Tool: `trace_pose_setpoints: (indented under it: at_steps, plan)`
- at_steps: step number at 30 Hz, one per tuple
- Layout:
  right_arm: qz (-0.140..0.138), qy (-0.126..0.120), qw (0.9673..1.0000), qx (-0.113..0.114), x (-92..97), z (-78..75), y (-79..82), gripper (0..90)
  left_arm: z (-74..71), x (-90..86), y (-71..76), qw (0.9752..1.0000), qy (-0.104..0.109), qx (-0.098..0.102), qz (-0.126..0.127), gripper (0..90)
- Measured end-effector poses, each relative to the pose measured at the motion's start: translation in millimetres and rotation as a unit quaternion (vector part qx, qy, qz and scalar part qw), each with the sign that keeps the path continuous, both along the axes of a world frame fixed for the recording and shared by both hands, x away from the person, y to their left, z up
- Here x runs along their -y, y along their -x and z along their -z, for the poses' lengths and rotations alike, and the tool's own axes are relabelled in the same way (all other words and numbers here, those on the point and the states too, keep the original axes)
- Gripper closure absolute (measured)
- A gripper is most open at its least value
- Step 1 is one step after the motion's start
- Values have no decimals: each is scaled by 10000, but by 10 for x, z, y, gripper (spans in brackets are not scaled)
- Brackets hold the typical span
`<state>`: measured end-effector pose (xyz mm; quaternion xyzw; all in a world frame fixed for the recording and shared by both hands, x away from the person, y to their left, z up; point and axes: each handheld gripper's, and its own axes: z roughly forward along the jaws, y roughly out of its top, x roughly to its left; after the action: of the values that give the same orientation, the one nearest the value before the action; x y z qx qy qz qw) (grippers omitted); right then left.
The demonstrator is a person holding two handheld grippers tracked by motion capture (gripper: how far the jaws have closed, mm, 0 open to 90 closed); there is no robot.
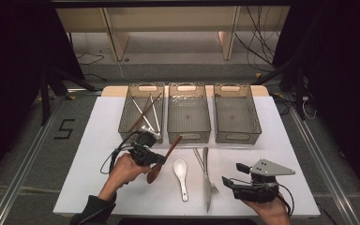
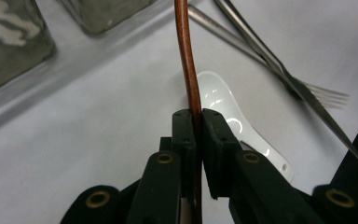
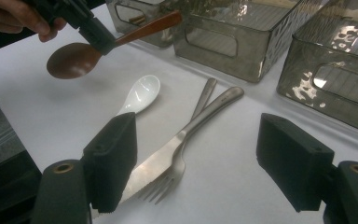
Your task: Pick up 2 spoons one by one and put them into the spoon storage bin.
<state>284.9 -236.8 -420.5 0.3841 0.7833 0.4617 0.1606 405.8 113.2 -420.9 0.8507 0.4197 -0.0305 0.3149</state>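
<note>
Left gripper (image 1: 161, 160): we see its jaws pinching the handle of the wooden spoon (image 1: 163, 161), which hangs clear of the table (image 1: 98, 140), bowl end toward the person, handle tip pointing at the baskets.
Right gripper (image 1: 229, 174): we see its jaws spread wide with nothing between them, resting low at the table's near edge.
Left basket (image 1: 142, 112): just ahead of the left gripper; we count several chopsticks (image 1: 146, 112) lying crossed inside.
Middle basket (image 1: 188, 112): ahead and to the right of the left gripper; we make out nothing lying in it.
Right basket (image 1: 236, 113): ahead of the right gripper, likewise bare inside as far as we can tell.
White spoon (image 1: 181, 172): on the table just right of the left gripper.
Knife (image 1: 207, 178) and fork (image 1: 205, 169): crossed, between the white spoon and the right gripper.
</note>
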Motion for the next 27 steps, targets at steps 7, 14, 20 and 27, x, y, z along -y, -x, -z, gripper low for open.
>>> trace_pose_setpoints:
  at_steps: [7,14,20,27]
  plan:
    - [16,-8,10000,-13,13,-6,-3,298,-95,19,-96,9995,218,179,-113,837]
    - [1,-24,10000,-9,5,0,-3,298,-207,65,-275,9985,411,284,-227,837]
    - [-13,-21,10000,-8,3,4,-4,298,-327,137,-431,9979,447,415,-229,837]
    - [-11,-27,10000,-8,9,2,-2,298,-472,209,-616,9964,542,562,-322,837]
